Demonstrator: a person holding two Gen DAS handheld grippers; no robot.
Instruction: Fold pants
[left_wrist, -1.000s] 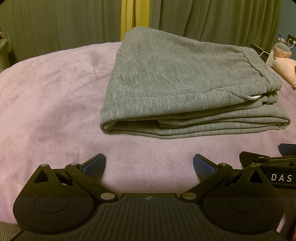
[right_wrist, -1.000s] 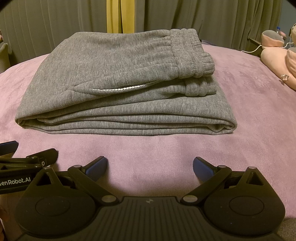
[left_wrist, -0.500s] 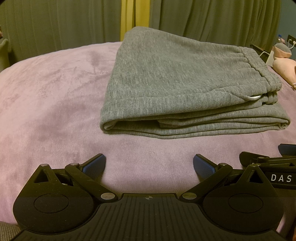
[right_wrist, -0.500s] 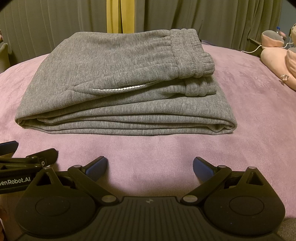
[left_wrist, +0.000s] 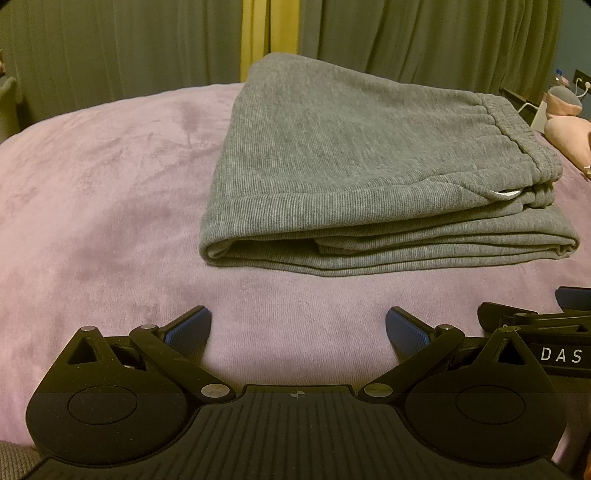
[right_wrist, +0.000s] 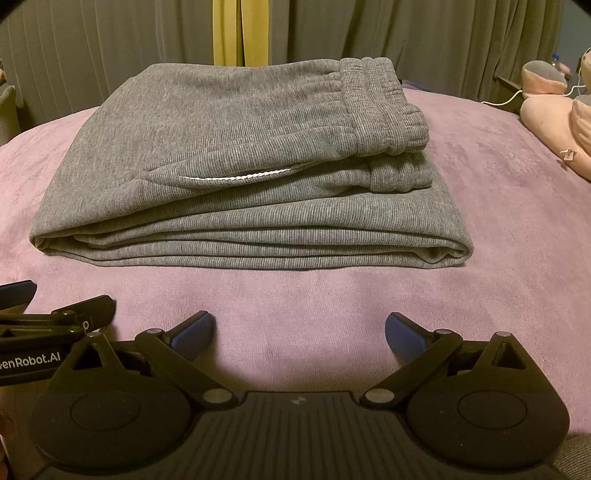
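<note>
Grey ribbed pants (left_wrist: 354, 162) (right_wrist: 229, 158) lie folded in a flat stack on the purple bedspread (left_wrist: 92, 192), with the elastic waistband (right_wrist: 384, 107) on top at the right. A white drawstring (right_wrist: 236, 176) peeks from a fold. My left gripper (left_wrist: 298, 328) rests open near the bed's front edge, well short of the stack, nothing between its blue pads (left_wrist: 188, 330). Beside it to the right, my right gripper (right_wrist: 300, 330) is open too, also apart from the pants. Each gripper shows at the edge of the other's view.
Grey-green curtains (right_wrist: 443, 40) with a yellow strip (right_wrist: 229, 33) hang behind the bed. Pink plush items (right_wrist: 557, 122) and a white cable (right_wrist: 506, 98) lie at the far right. Bare bedspread spreads left of the pants (left_wrist: 92, 192).
</note>
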